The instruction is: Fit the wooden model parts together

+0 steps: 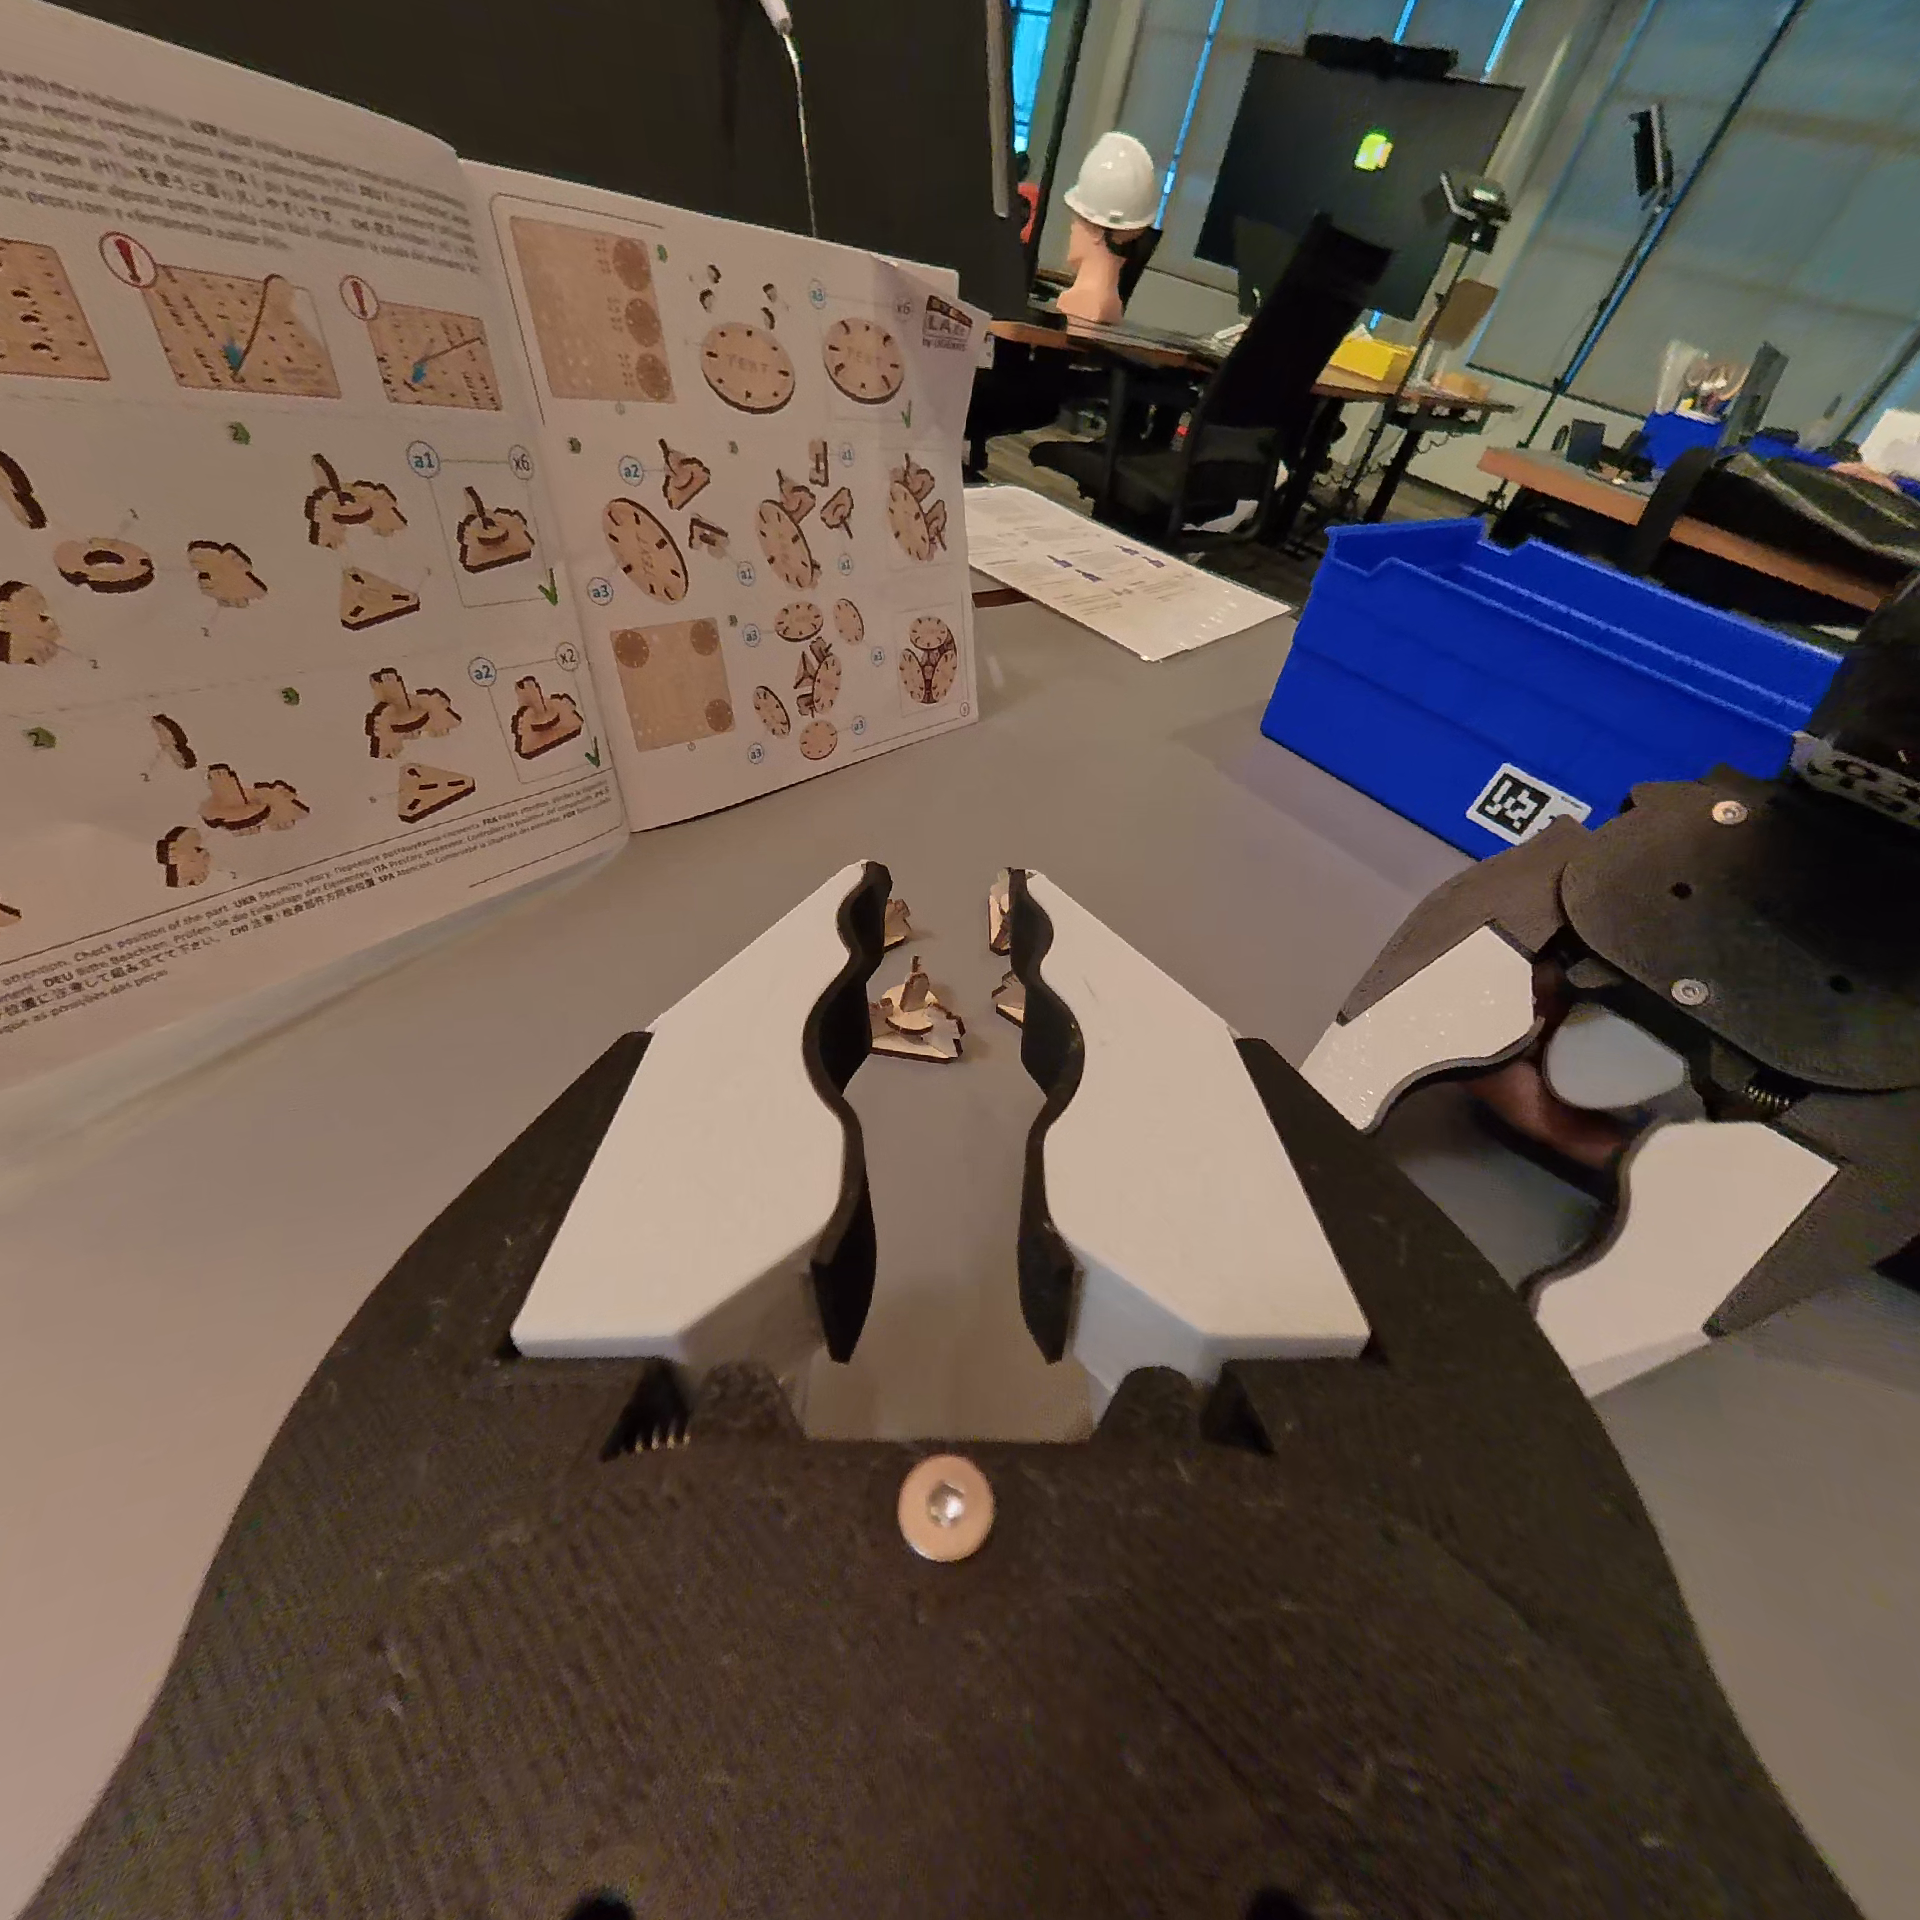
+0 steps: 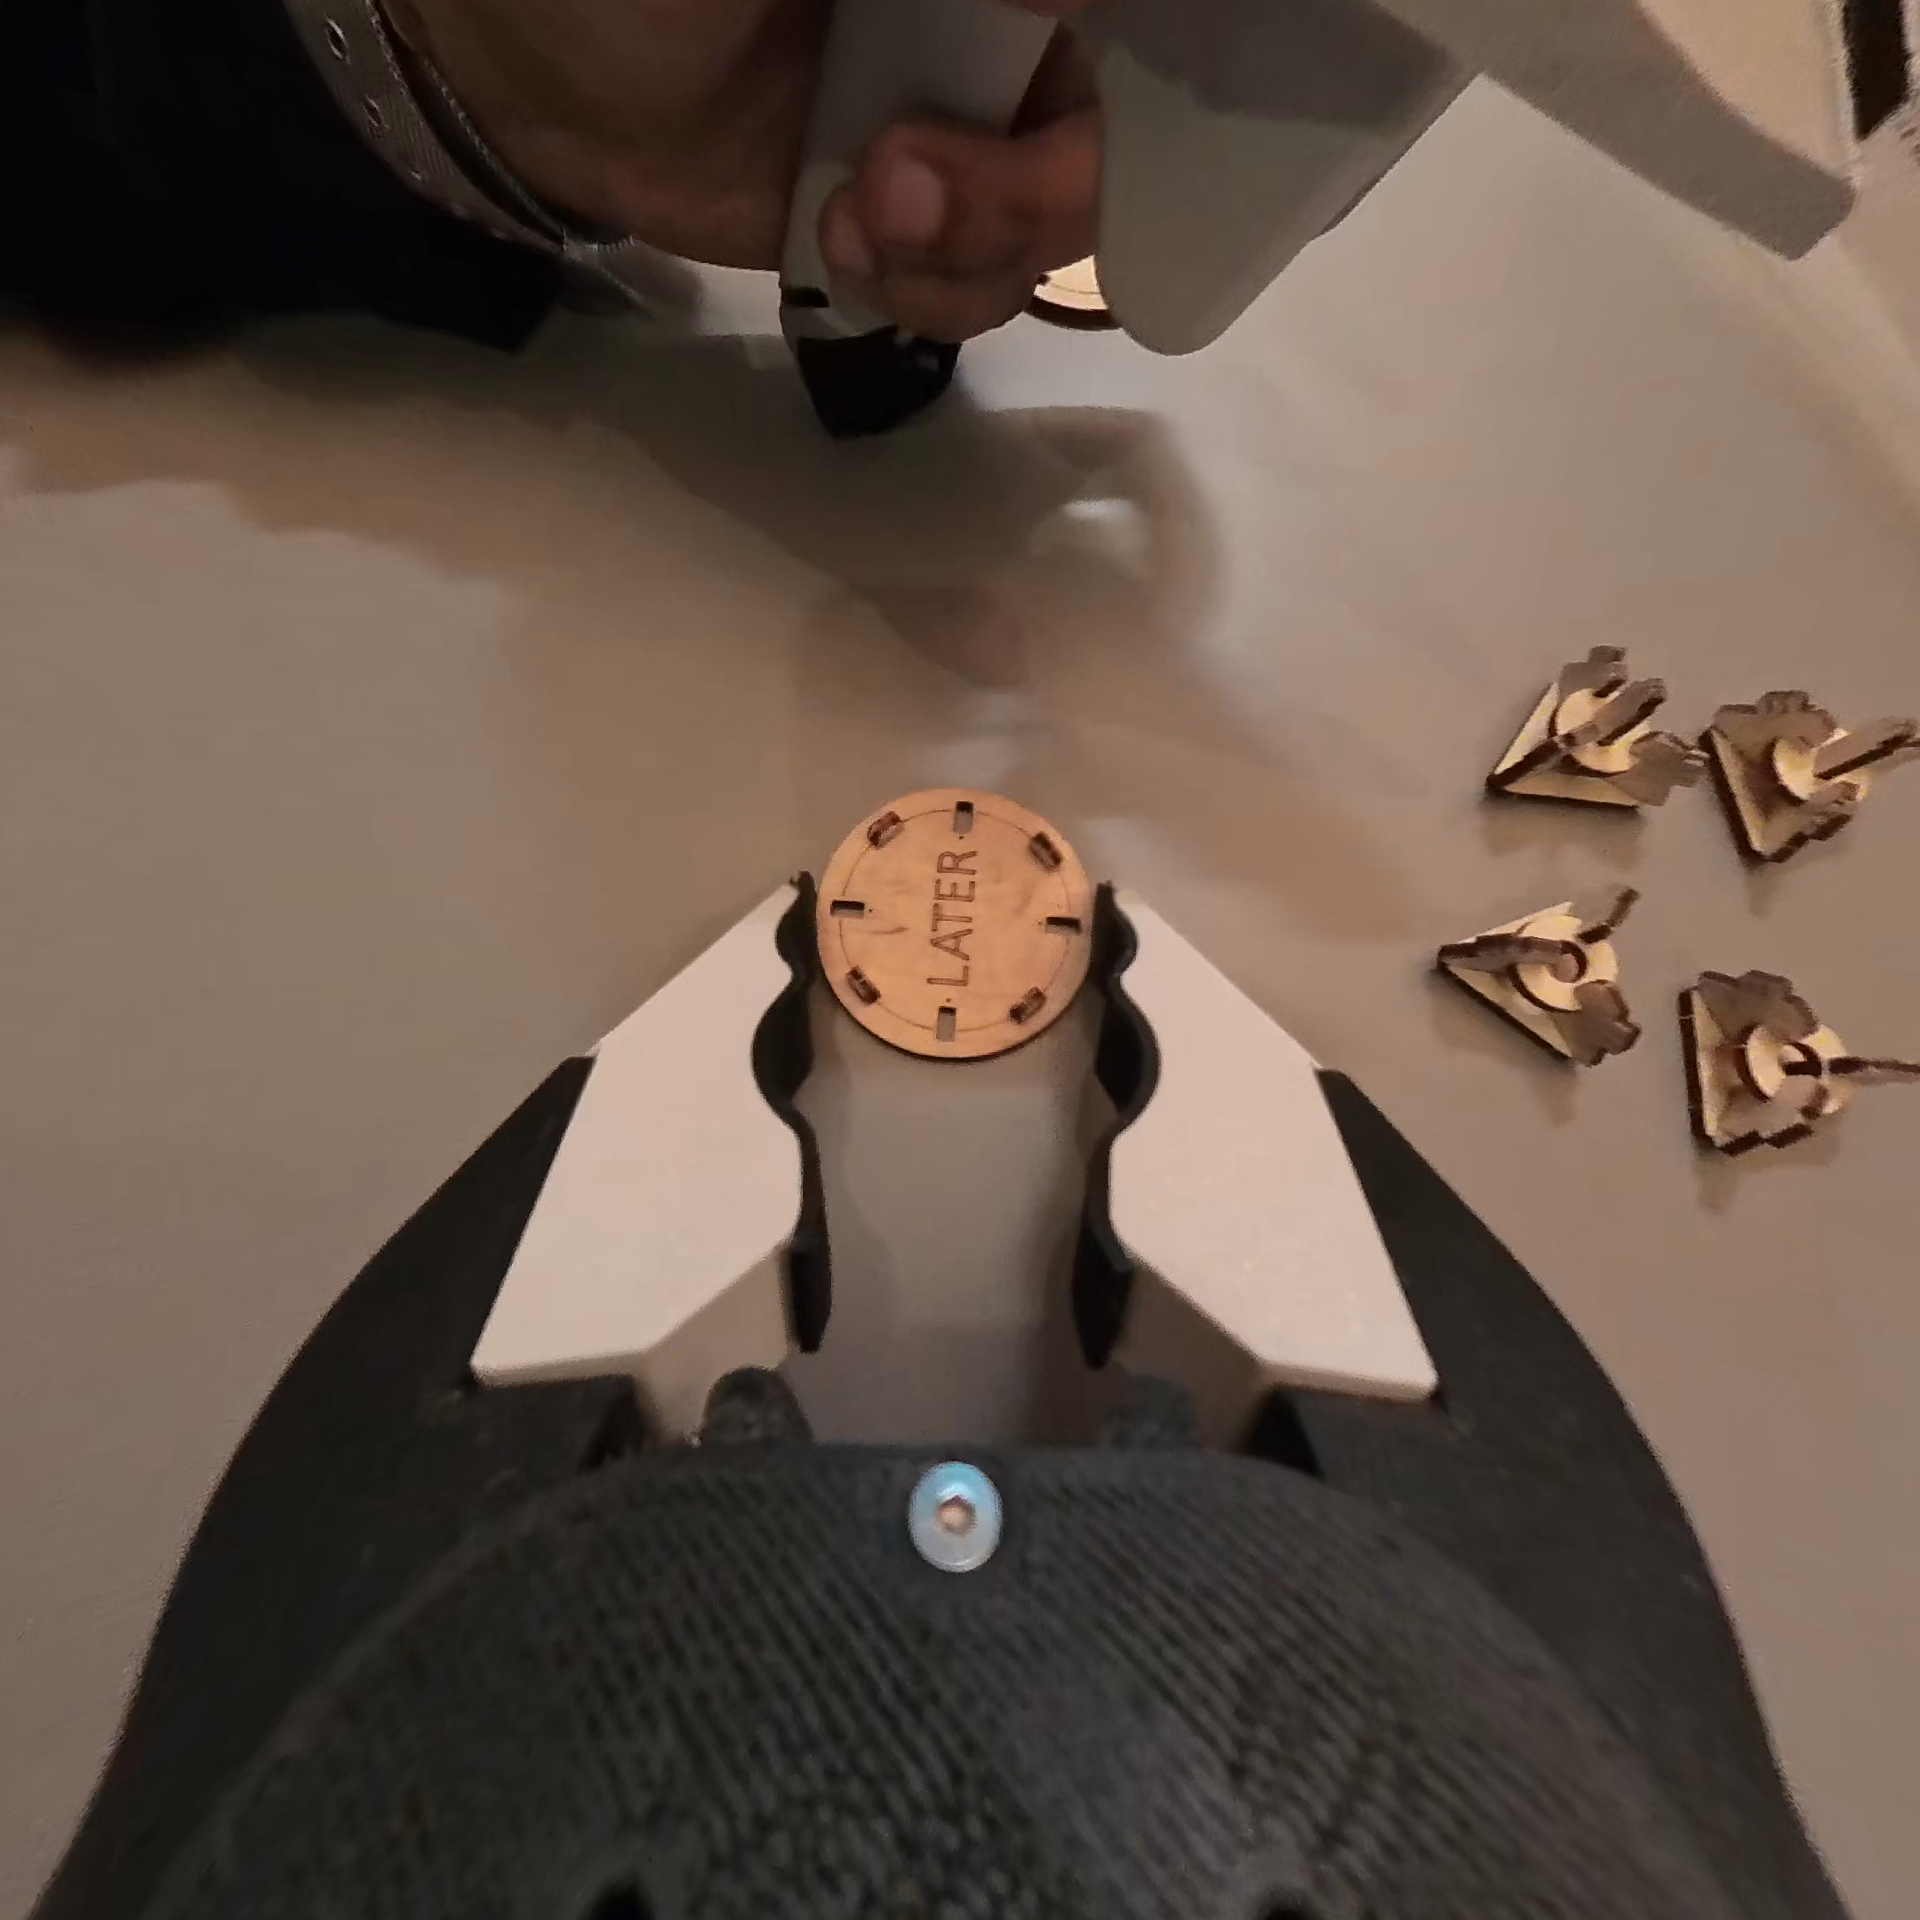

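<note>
Open instr. booklet [image 1: 416, 499], blue bin [image 1: 1538, 665], hard hat [image 1: 1117, 179].

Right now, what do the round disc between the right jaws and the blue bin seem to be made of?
Round disc: probably thin plywood, matte tan with visible grain and dark, scorched-looking slot edges, suggesting laser cutting. Blue bin: likely moulded plastic, uniform saturated blue with a slight sheen and stepped walls.
</note>
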Tool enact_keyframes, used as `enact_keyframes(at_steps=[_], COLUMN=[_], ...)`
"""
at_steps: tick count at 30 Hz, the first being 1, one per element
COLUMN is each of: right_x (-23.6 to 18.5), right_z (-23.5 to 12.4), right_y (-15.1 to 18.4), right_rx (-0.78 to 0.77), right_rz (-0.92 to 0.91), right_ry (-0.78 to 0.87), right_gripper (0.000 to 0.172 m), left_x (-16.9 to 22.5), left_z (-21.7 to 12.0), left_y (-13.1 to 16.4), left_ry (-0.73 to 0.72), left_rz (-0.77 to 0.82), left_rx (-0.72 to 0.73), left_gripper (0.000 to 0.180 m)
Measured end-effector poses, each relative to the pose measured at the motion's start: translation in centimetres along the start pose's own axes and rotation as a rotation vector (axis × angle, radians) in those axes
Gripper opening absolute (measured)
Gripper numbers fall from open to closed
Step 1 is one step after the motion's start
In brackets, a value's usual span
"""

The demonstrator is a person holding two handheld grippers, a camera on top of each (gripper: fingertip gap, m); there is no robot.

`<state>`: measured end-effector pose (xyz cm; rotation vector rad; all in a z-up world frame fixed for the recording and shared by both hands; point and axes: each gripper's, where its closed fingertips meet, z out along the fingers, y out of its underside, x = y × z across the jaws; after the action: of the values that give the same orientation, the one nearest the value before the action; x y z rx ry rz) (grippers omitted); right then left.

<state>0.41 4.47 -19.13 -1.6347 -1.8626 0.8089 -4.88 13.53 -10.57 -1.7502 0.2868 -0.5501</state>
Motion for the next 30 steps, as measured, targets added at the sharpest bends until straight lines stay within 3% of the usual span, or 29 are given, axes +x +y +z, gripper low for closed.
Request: enact_keyframes(at_steps=[7, 11, 17, 20, 30], right_x=[0.8, 3.3, 5.7, 5.8, 5.4], right_z=[-0.3, -2.6, -7.4, -7.8, -8.4], right_y=[-0.6, -2.9, -6.0, -6.3, -7.0], right_rx=[0.036, 0.176, 0.365, 0.345, 0.385], right_rz=[0.000, -0.022, -0.149, -0.256, -0.279], right_ry=[0.036, 0.198, 0.494, 0.605, 0.623], right_gripper=[0.052, 0.052, 0.052, 0.052, 0.052], left_x=[0.1, 0.3, 5.0, 6.3, 6.7], left_z=[0.0, 0.1, 0.6, 0.7, -0.3], left_y=[0.1, 0.2, 2.1, 1.9, -0.1], left_ry=[0.001, 0.016, 0.297, 0.370, 0.465], left_rz=[0.004, -0.010, -0.229, -0.379, -0.470], left_rx=[-0.005, -0.010, -0.142, -0.136, -0.049], left_gripper=[0.023, 0.027, 0.045, 0.033, 0.029])
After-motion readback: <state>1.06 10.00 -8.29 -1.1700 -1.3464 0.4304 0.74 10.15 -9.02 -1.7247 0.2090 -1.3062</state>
